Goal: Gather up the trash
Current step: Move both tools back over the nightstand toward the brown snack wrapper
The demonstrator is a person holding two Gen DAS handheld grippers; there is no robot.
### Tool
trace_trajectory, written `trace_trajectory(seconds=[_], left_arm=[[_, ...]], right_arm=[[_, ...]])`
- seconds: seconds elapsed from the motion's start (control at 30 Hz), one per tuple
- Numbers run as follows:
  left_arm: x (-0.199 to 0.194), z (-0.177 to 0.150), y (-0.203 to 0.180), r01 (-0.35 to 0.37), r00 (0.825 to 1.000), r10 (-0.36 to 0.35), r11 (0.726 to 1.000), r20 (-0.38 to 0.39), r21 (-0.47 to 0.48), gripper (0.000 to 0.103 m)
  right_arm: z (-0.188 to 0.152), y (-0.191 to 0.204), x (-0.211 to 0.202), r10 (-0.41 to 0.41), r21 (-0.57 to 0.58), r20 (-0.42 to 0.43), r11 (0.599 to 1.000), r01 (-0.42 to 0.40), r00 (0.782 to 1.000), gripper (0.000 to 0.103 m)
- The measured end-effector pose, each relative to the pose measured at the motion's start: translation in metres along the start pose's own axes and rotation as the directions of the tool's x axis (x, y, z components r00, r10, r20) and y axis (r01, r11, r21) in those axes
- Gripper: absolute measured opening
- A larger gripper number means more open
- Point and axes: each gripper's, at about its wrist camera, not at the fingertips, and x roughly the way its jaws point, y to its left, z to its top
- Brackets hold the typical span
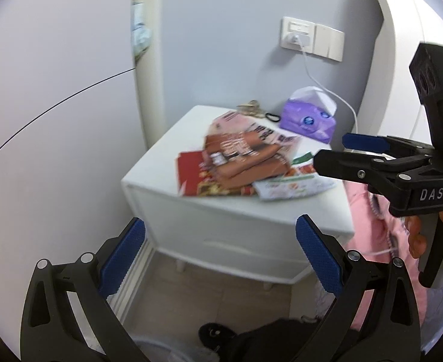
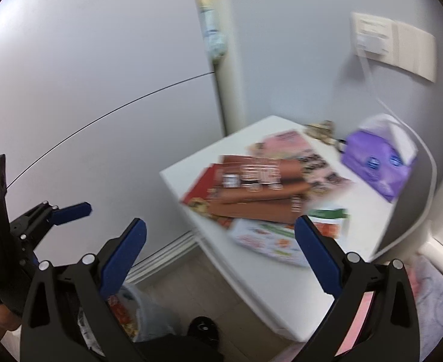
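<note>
Nearest the lens in the left wrist view, the left gripper (image 1: 220,250) is held with its jaws spread wide and nothing between the blue pads (image 1: 122,256); it is kept well short of the white nightstand (image 1: 221,211), above the floor. Below it, at the bottom edge, the rim of what is judged to be a trash bin (image 2: 143,310) is glimpsed, with wrappers already inside in the right wrist view. Further in, on the nightstand top, a loose heap of packaging is seen: a red wrapper (image 1: 188,175) at the left, a brown sausage packet (image 1: 242,160) over it, a pink printed wrapper (image 1: 251,126) behind, and a white-and-green wrapper (image 1: 290,187) at the near right corner. A purple tissue pack (image 1: 307,117) and a charging cable (image 1: 330,93) are left further right and are judged not to be trash. At the far right, the right gripper (image 2: 220,250) is also held wide open and empty, just beside the heap. The reach towards the wrappers is judged to be in hand; next, one gripper must be lowered onto a wrapper edge and closed.
</note>
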Motion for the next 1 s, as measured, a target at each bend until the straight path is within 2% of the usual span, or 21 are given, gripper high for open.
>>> trace_trajectory(seconds=[0.2,0.37,0.5,0.73,1.0], left_arm=[[0.028,0.025,-0.018,0.034,0.999,-0.033,0.998,-0.010,0.062,0.097],[0.050,0.040,-0.021,0.067,0.998,-0.065,0.995,-0.025,0.080,0.097],[0.072,0.049,-0.020,0.078,0.996,-0.075,0.994,-0.040,0.082,0.097],[0.111,0.068,-0.012,0.091,0.994,-0.084,0.991,-0.066,0.102,0.097],[0.150,0.079,0.010,0.106,0.990,-0.099,0.992,-0.098,0.067,0.097]], right_arm=[[0.004,-0.065,-0.001,-0.026,0.116,-0.007,0.993,0.027,1.000,0.096],[0.005,-0.091,0.002,-0.032,0.102,0.001,0.994,0.032,0.999,0.096],[0.009,-0.099,0.011,-0.013,0.051,0.000,0.999,0.013,1.000,0.096],[0.033,-0.095,0.038,0.067,-0.064,-0.012,0.996,-0.068,0.998,0.096],[0.052,-0.099,0.091,0.121,-0.121,-0.080,0.984,-0.130,0.989,0.096]])
